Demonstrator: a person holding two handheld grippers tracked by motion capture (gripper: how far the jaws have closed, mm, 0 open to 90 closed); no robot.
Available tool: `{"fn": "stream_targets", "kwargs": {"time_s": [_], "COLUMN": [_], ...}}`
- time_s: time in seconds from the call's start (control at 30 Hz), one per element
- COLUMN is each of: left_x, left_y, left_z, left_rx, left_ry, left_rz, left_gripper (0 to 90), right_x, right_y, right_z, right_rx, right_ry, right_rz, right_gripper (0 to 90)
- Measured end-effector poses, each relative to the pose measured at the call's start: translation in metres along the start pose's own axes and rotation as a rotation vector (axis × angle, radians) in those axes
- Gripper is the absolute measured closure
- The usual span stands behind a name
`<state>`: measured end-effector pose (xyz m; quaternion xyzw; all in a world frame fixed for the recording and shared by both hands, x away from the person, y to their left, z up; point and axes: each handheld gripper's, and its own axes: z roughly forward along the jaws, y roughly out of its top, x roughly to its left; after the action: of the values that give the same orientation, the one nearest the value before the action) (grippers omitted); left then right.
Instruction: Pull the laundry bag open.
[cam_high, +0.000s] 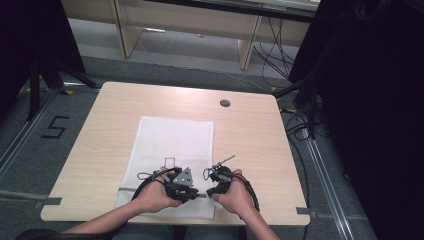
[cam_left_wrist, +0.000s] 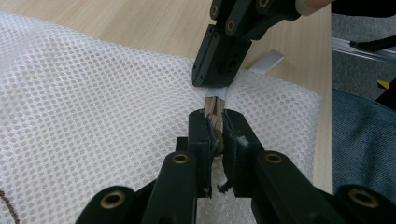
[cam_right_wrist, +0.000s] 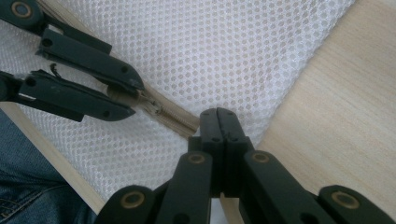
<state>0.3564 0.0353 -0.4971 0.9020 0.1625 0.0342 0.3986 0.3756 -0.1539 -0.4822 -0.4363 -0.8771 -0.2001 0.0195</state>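
1. White mesh laundry bag (cam_high: 172, 145) lies flat on the desk (cam_high: 250, 135), centre-left, its near edge at the person's side. Honeycomb mesh, with a beige zipper (cam_right_wrist: 170, 113) running along the near edge.
2. Left hand-held gripper (cam_left_wrist: 215, 122): jaws closed on the zipper, tape pinched between the tips.
3. Right hand-held gripper (cam_right_wrist: 223, 125): jaws pressed together at the bag's near-right edge, on the end of the zipper line. Whether fabric or the zipper end sits between them is hidden by the jaws.
4. High view: both hand-held grippers sit close together at the near edge of the bag, but hands cover the contact points and the zipper is too small to make out.
5. Left gripper view shows a grey tab (cam_left_wrist: 216, 94) under the right hand-held gripper's tips.
6. A small dark outline (cam_high: 169, 161) on the bag in the high view is too small to identify.
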Motion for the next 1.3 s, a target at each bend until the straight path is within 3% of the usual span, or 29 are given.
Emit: {"fn": "stream_targets", "kwargs": {"time_s": [0.2, 0.27, 0.7, 0.73, 1.0, 1.3], "left_x": [0.0011, 0.0005, 0.0017, 0.001, 0.0025, 0.0015], "left_y": [0.0006, -0.0002, -0.0003, -0.0004, -0.0009, -0.0012], "left_z": [-0.003, -0.0033, -0.0065, -0.0063, -0.0086, -0.0086], "left_rx": [0.012, 0.002, 0.011, 0.001, 0.003, 0.003], "left_ry": [0.006, 0.002, 0.005, 0.001, 0.0, 0.0], "left_rz": [0.017, 0.003, 0.01, -0.003, 0.015, 0.002], "left_gripper": [81.9, 81.9, 82.0, 81.9, 81.9, 82.0], "right_x": [-0.0002, 0.0003, -0.0001, -0.0003, -0.0006, 0.0001], "right_y": [-0.0003, -0.0003, -0.0004, -0.0004, -0.0003, -0.0005], "right_z": [0.0003, -0.0001, 0.0002, 0.0002, 0.0002, 0.0001], "right_rx": [-0.002, -0.001, -0.008, -0.009, -0.007, -0.008], "right_ry": [-0.005, -0.005, -0.002, -0.003, 0.001, -0.006], "right_rz": [-0.003, 0.001, -0.007, -0.011, -0.007, -0.006], "right_gripper": [90.0, 90.0, 90.0, 90.0, 90.0, 90.0]}}
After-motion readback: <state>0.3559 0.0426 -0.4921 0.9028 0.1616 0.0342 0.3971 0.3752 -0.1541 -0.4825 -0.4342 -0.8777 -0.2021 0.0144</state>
